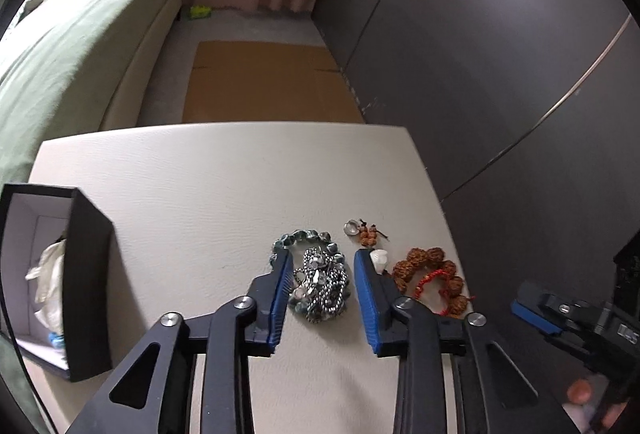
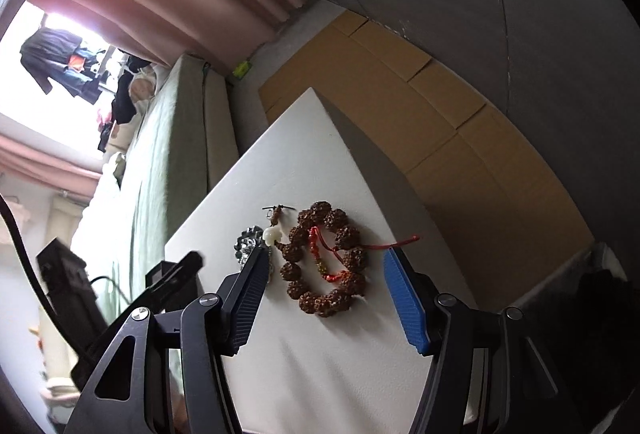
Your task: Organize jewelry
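Note:
A pile of silver chain and grey-green bead bracelet (image 1: 320, 280) lies on the white table (image 1: 200, 194). My left gripper (image 1: 322, 258) is open, its blue pads on either side of that pile. A brown seed-bead bracelet with red cord (image 1: 434, 276) lies to the right, also in the right wrist view (image 2: 324, 260). My right gripper (image 2: 324, 258) is open and brackets it. A small white bead charm (image 1: 379, 259) (image 2: 273, 235) and a little orange bead piece (image 1: 367, 232) lie nearby.
An open black box with white lining (image 1: 86, 274) stands at the table's left, holding pale cloth. The right gripper shows at the left wrist view's right edge (image 1: 560, 318). A green bed (image 1: 72, 46), cardboard on the floor (image 1: 268, 82) and a dark wardrobe (image 1: 500, 54) surround the table.

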Available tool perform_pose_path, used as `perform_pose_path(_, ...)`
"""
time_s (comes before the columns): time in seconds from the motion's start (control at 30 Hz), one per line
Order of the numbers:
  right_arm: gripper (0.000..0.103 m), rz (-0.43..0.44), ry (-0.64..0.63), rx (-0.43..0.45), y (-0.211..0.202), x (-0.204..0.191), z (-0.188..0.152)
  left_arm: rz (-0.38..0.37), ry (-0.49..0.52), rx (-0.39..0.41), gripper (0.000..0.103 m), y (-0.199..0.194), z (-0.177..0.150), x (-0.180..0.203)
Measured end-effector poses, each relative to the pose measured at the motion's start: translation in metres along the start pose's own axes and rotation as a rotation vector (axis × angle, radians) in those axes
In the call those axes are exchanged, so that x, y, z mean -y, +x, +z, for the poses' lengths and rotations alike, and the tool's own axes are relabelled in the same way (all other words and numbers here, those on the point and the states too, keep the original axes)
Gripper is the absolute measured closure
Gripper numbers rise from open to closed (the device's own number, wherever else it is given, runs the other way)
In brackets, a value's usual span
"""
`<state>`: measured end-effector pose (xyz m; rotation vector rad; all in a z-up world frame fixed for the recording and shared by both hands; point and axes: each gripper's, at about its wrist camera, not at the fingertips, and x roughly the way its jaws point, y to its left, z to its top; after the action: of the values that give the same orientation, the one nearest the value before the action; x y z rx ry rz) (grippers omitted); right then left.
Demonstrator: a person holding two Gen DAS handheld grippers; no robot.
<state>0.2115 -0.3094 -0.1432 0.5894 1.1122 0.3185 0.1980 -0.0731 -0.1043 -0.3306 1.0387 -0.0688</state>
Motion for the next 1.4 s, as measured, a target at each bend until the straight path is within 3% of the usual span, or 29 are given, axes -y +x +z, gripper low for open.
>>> perform_pose_path(0.33,0.041,-0.006,0.015,-0.003,-0.005,0.013,0.003,0.068,-0.010,-0.077,0.083,0.041,0.001,0.004)
perform_pose_path(0.53,0.041,0.020,0.016,-0.012,-0.007,0.010,0.000,0.081,-0.018,-0.059,0.090,0.038,0.001,0.004)
perform_pose_path(1.1,0.041,0.037,0.013,-0.009,-0.014,0.004,-0.018,0.030,0.106,0.193,0.090,-0.104,0.005,0.033)
perform_pose_path(1.4,0.041,0.031,0.007,-0.005,-0.017,0.000,-0.026,0.011,0.118,0.265,0.090,-0.154,0.002,0.033)
